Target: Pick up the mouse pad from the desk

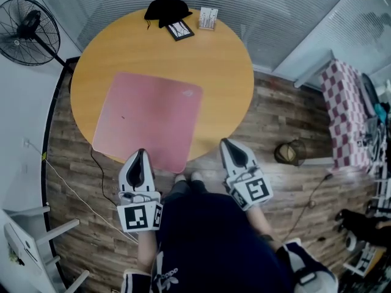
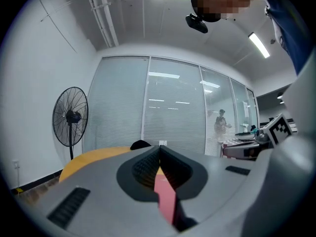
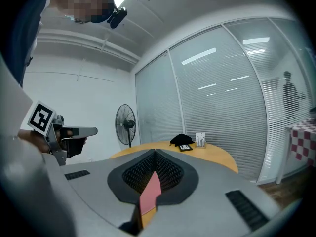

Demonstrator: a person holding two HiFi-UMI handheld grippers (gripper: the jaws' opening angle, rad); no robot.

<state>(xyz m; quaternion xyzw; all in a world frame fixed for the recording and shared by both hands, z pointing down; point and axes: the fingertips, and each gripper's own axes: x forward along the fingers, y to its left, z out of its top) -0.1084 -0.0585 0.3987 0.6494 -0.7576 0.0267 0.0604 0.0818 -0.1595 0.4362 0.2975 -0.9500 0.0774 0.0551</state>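
Left tool [image 1: 142, 153] and right tool [image 1: 225, 142] both show jaws pressed together, empty. Pink mouse pad [image 1: 146, 118] lies flat on the counter [image 1: 226, 72] just ahead, nearest the left tool.

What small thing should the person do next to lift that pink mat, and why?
Probably open the left gripper: its jaws are shut near the flat pink square mouse pad, whose near edge seems to overhang the round wooden table.

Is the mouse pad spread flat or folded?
Spread flat: the mouse pad lies open on the table, all four corners showing, no fold.
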